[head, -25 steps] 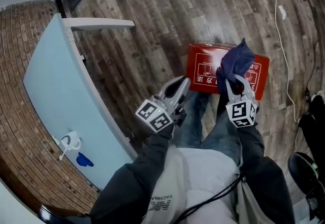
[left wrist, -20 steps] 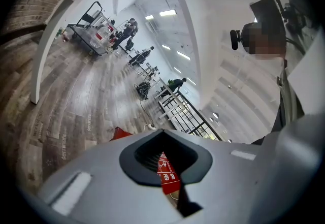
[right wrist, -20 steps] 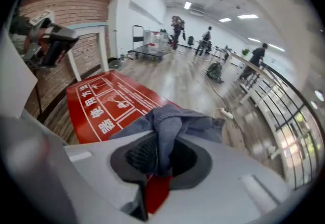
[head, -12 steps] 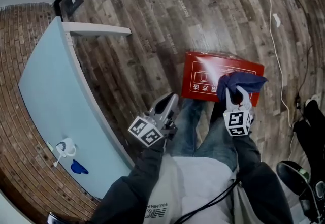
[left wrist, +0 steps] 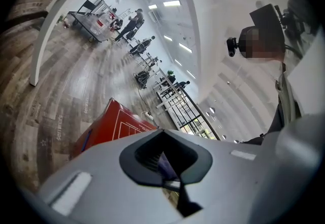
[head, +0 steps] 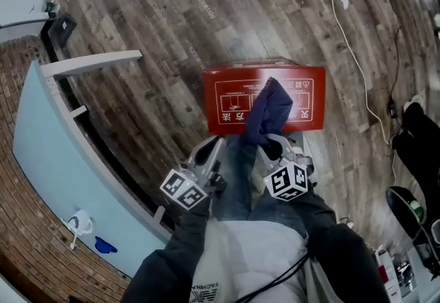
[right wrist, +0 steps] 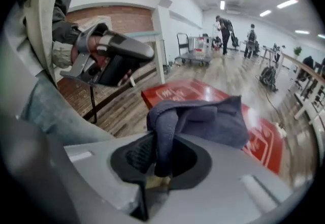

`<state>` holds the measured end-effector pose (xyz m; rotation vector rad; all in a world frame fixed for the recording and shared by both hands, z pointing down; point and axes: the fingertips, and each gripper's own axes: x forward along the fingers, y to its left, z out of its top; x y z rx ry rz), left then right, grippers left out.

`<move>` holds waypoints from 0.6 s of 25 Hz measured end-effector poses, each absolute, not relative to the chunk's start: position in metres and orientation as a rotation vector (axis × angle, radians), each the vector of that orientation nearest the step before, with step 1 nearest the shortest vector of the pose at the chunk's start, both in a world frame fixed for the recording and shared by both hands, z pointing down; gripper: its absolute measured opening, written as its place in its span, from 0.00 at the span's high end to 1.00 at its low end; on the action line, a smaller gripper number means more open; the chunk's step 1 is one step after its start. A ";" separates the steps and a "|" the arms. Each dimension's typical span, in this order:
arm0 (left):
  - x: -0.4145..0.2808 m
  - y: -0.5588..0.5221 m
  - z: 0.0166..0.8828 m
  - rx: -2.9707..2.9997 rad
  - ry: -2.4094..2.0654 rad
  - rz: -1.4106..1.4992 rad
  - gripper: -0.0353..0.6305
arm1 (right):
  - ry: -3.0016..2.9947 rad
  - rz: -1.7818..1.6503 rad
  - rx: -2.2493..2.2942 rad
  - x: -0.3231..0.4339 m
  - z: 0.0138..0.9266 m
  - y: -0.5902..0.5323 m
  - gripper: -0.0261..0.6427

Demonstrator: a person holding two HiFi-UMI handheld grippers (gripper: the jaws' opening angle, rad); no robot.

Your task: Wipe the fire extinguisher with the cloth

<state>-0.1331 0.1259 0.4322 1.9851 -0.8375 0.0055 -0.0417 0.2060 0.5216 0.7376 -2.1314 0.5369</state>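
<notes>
A red fire extinguisher box (head: 234, 99) lies flat on the wood floor, white print on its top. My right gripper (head: 273, 146) is shut on a dark blue cloth (head: 268, 110), which drapes over the middle of the box's near edge. In the right gripper view the cloth (right wrist: 203, 119) bunches between the jaws in front of the red box (right wrist: 177, 93). My left gripper (head: 208, 155) hangs left of the person's leg, short of the box, jaws together and holding nothing. The left gripper view shows the box (left wrist: 114, 124) ahead on the floor.
A pale blue curved panel (head: 62, 157) with a white frame stands at the left beside brick paving. A white cable (head: 350, 54) runs over the floor right of the box. Dark gear (head: 419, 130) sits at the right edge. Carts and people stand far off.
The right gripper has carried the cloth leftward, from the box's right part to its middle. The left gripper has shifted a little and still holds nothing. The head view has swung.
</notes>
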 end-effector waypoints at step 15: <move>-0.097 0.158 0.441 1.968 -0.816 0.022 0.94 | -2.169 0.742 0.736 -0.067 0.622 0.228 0.87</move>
